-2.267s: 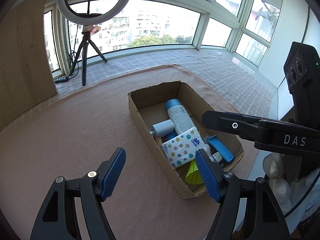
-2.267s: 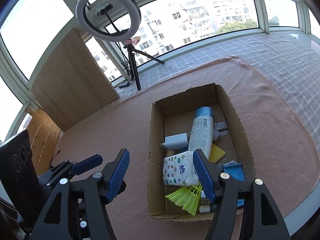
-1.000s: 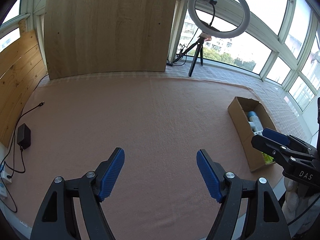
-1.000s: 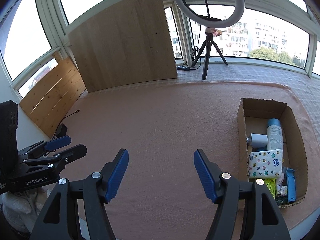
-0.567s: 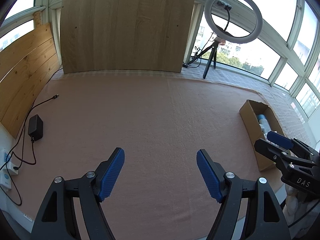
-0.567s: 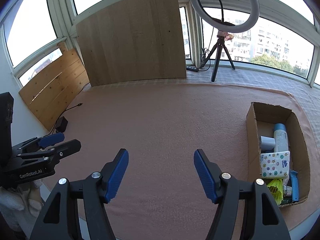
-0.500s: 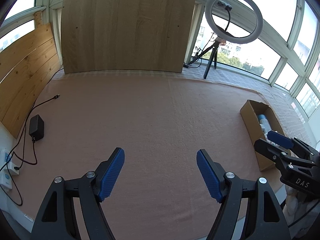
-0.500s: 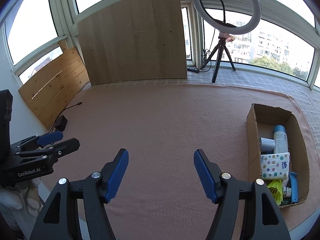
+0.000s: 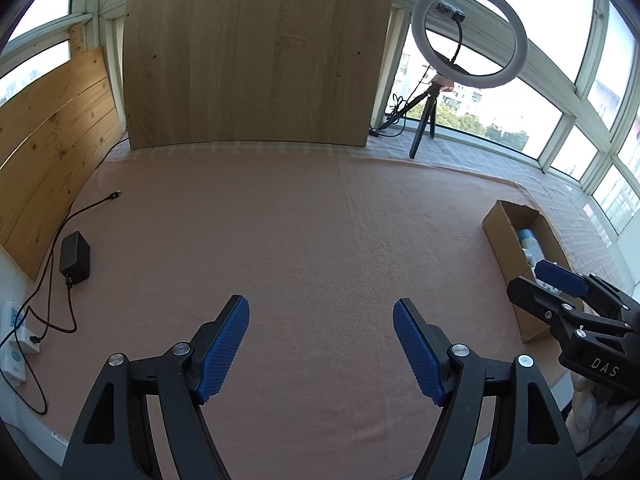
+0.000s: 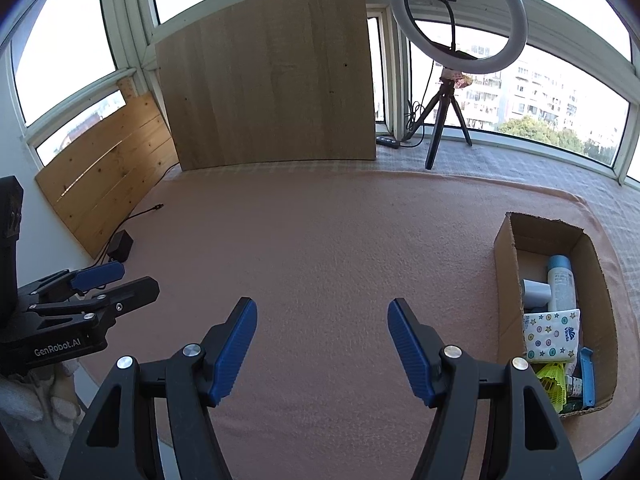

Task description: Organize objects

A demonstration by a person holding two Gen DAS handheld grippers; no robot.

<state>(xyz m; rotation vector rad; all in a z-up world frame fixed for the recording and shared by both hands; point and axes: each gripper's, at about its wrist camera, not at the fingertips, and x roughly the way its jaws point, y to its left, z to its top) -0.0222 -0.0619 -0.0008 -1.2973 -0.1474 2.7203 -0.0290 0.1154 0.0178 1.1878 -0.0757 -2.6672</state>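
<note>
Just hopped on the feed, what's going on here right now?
A person holds a claw in each hand over a pink cloth-covered table. The left claw and right claw are both open and empty, nothing between the pads. The cardboard box sits off to the right, holding a spray bottle, a tissue pack, a yellow shuttlecock and other small items. Neither claw is touching anything.

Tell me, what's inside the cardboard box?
In the cardboard box: a blue-capped white bottle, a starry tissue pack, a yellow shuttlecock, a blue tool. Whatever lies under them is hidden.
</note>
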